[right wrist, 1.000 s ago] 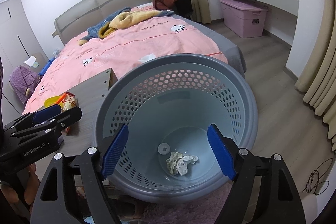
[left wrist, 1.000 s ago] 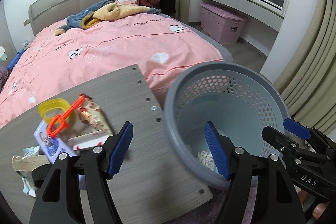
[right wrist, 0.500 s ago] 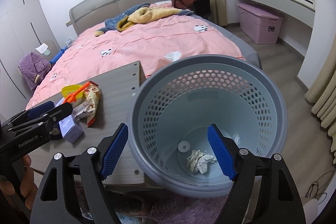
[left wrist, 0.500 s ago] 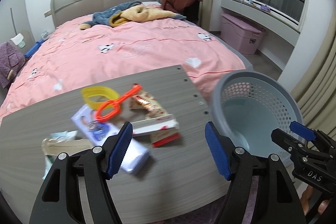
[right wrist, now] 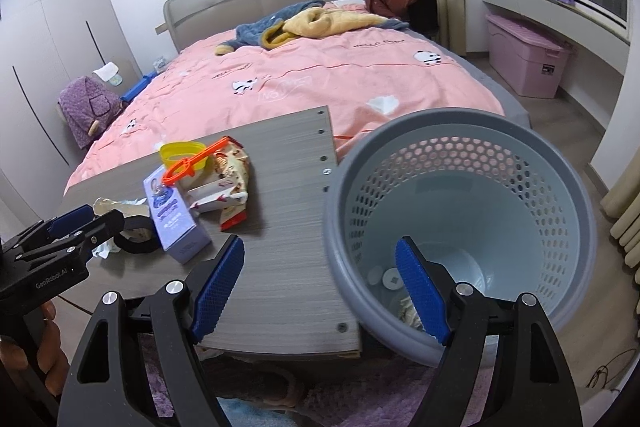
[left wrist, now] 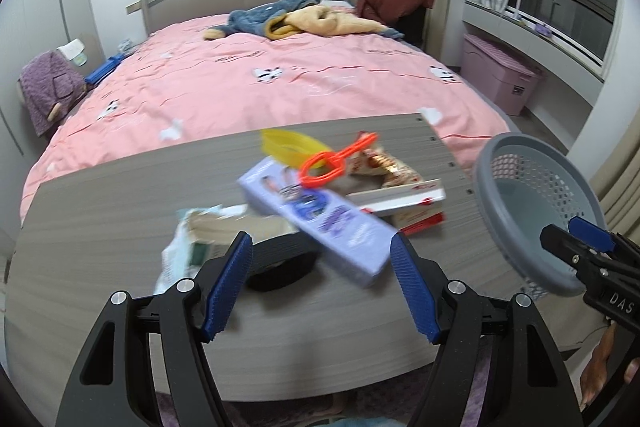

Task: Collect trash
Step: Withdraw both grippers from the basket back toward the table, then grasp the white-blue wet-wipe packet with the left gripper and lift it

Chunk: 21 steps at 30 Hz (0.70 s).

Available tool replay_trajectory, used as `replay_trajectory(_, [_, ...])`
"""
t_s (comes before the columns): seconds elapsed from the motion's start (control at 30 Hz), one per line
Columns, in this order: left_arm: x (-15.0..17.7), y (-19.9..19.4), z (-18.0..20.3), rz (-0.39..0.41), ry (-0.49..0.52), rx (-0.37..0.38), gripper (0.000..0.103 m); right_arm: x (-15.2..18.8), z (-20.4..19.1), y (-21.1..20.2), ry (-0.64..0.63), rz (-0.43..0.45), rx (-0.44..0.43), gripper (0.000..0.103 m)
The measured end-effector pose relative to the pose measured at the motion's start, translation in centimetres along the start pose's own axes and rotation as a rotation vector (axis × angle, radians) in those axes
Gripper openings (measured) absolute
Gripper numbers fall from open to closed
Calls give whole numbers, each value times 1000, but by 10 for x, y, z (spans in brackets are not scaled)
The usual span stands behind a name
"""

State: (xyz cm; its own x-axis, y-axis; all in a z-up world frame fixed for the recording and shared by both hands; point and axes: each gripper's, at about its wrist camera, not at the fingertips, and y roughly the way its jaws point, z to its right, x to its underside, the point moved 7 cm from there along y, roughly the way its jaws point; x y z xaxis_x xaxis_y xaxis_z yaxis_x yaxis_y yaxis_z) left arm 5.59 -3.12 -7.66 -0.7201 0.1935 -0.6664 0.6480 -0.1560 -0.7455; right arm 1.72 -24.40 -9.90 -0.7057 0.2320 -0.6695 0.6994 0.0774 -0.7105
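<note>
Left wrist: left gripper [left wrist: 320, 285] jaws apart, empty, above purple box [left wrist: 316, 215]; right gripper [right wrist: 320, 291] likewise.

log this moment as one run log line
left gripper: open, empty | right gripper: open, empty | grey perforated plastic basket: crumpled paper inside | grey wooden table: litter remaining

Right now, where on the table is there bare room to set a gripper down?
Bare table lies between the purple box and the basket, along the near edge. The far left part is bare too. The middle is crowded: wrappers, yellow lid, black tape roll.
</note>
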Motion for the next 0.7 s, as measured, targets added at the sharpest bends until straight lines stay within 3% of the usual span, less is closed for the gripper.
replay_trajectory(0.43, [19, -5, -80, -29, -120, -99, 68, -3, -43, 13, -56, -21, -56, 77])
replay_trajectory(0.7, [30, 8, -106, -69, -169, -113, 69, 0, -54, 21, -77, -49, -59, 77])
